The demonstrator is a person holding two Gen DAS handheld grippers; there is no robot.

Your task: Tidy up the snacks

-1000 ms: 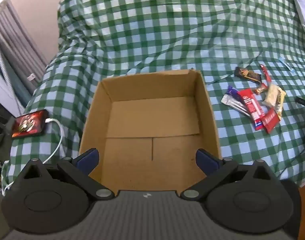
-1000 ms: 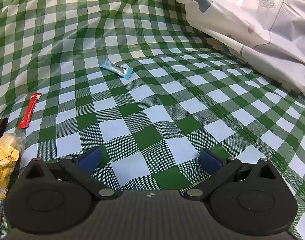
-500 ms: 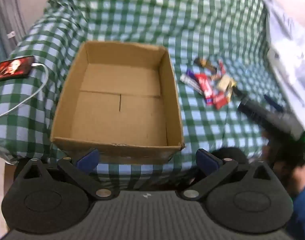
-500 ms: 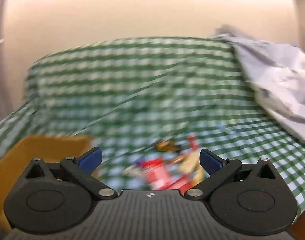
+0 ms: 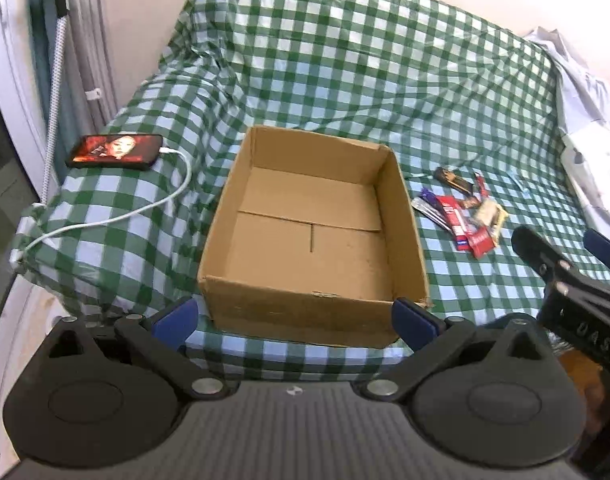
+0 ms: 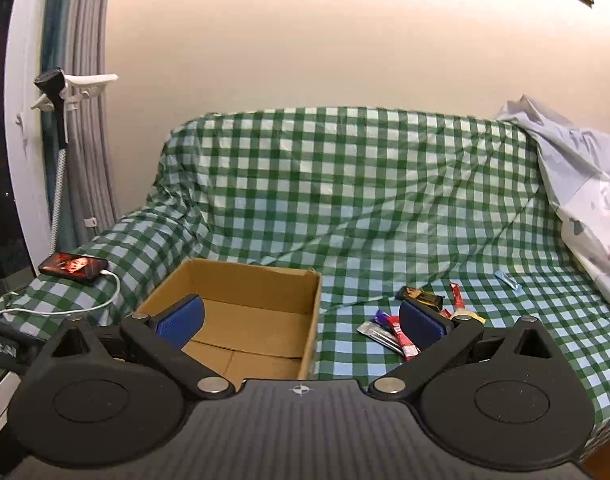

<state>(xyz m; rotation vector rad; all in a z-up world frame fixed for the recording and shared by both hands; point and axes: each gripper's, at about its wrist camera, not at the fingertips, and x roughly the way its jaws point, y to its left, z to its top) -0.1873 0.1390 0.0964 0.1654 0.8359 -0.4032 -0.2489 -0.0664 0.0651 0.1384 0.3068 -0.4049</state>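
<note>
Left gripper [image 5: 293, 316]: jaws spread wide, nothing between them — hovering just short of the box's near wall.
Right gripper [image 6: 301, 320]: jaws apart too, empty.
Cardboard box [image 5: 313, 276]: open, bare inside, on the green checked cover [image 5: 345, 60].
Snacks [image 5: 461, 216]: small heap just right of the box — one blue packet [image 6: 508, 280] lies well apart.
Phone [image 5: 115, 151]: left, cable plugged in.

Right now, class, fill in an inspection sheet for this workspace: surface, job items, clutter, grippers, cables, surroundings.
Surface: green checked cloth over a sofa.
Job's things: cardboard box empty; snack pile beside it; blue snack lying apart.
Clutter: phone on the armrest; pale sheet.
Grippers: left gripper open, empty; right gripper open, empty.
Cables: white cable plugged into phone.
Surroundings: wall, curtain.
</note>
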